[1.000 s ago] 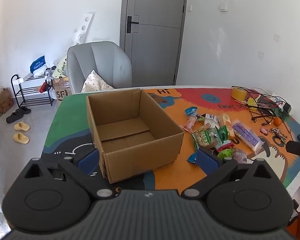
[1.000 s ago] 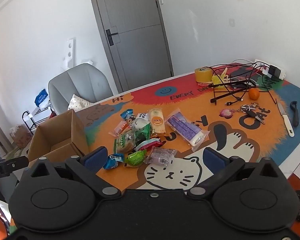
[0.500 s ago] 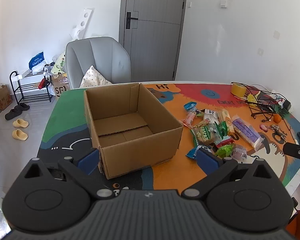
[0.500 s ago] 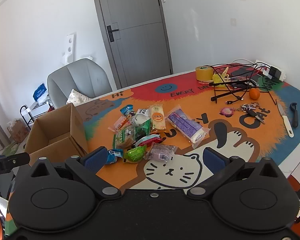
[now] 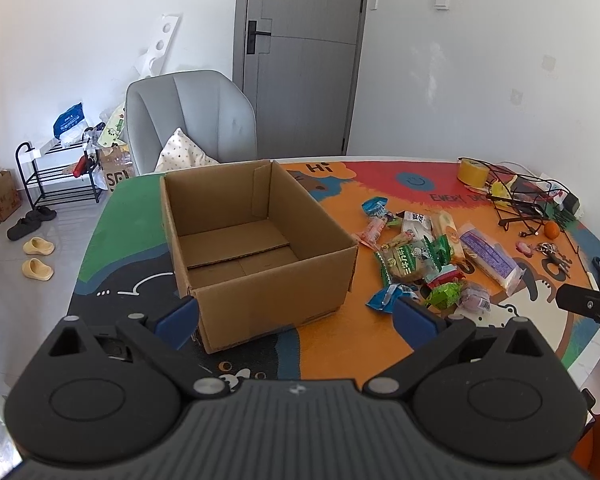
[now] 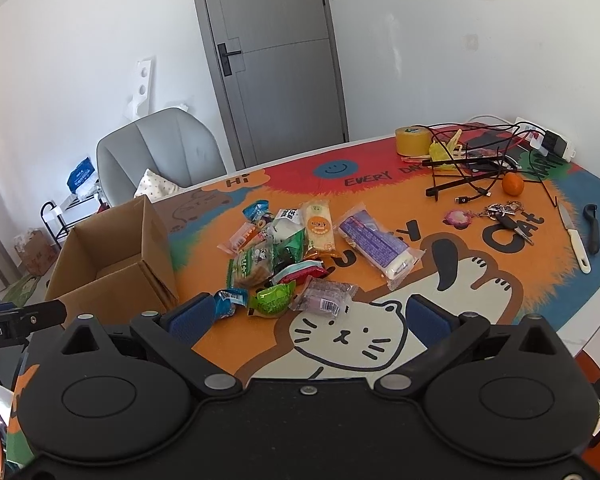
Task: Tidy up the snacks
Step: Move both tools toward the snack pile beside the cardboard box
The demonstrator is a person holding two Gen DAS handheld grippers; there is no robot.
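An open empty cardboard box [image 5: 256, 248] stands on the colourful table mat; it also shows in the right wrist view [image 6: 112, 264]. A heap of wrapped snacks [image 5: 420, 260] lies to its right, seen too in the right wrist view [image 6: 288, 252], with a long purple packet [image 6: 376, 244] and a green sweet [image 6: 274, 299]. My left gripper [image 5: 296, 316] is open and empty, just short of the box's near wall. My right gripper [image 6: 308, 316] is open and empty, near the closest snacks.
A yellow tape roll [image 6: 411, 141], a black wire rack with cables [image 6: 480, 160], an orange [image 6: 513, 183], keys [image 6: 504, 216], a knife [image 6: 576, 238] and a peeler [image 6: 592, 228] lie at the right. A grey chair [image 5: 192, 120] stands behind the table.
Both grippers have drawn back and risen slightly, so the box and snacks look a little farther. Nothing on the table moved.
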